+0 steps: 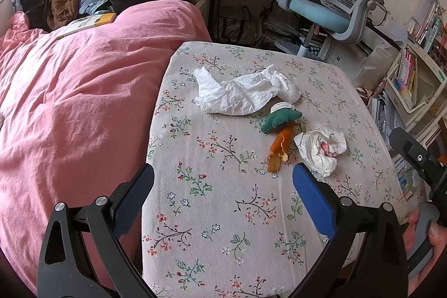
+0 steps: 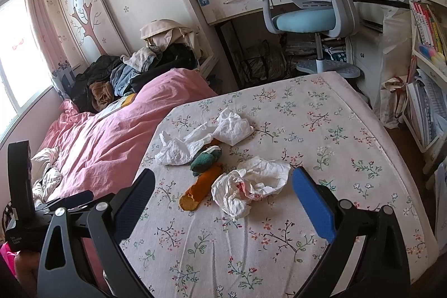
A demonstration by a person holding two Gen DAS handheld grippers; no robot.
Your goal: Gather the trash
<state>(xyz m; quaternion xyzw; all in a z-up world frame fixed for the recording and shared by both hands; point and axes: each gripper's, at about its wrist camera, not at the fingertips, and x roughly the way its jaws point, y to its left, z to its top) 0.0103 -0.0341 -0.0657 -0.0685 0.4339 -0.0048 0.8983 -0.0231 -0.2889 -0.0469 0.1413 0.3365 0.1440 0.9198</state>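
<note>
- Your left gripper hangs over the floral tablecloth with its jaws spread wide and nothing between them.
- Ahead of those jaws and toward the right finger lies the crumpled tissue with red marks; its near edge sits just beyond that finger's blue pad, and you cannot tell from this view whether they touch.
- Just left of that tissue lies the carrot toy, orange body pointing back toward the jaws, green top at the far end.
- Farther ahead, beyond the carrot's green top, the large white tissue is spread out, roughly in line with the gap between the fingers.
- Your right gripper is released too, jaws wide apart and empty.
- Between its fingers, just ahead of the tips, sits the crumpled tissue with red marks; the carrot toy lies beside it toward the left finger, touching or nearly so.
- The large white tissue lies farther ahead, past the carrot's green top.
- To the left of both jaws, the pink duvet runs alongside the cloth.
- Your hand shows at the right edge of the left wrist view, gripping the other tool's handle.
</note>
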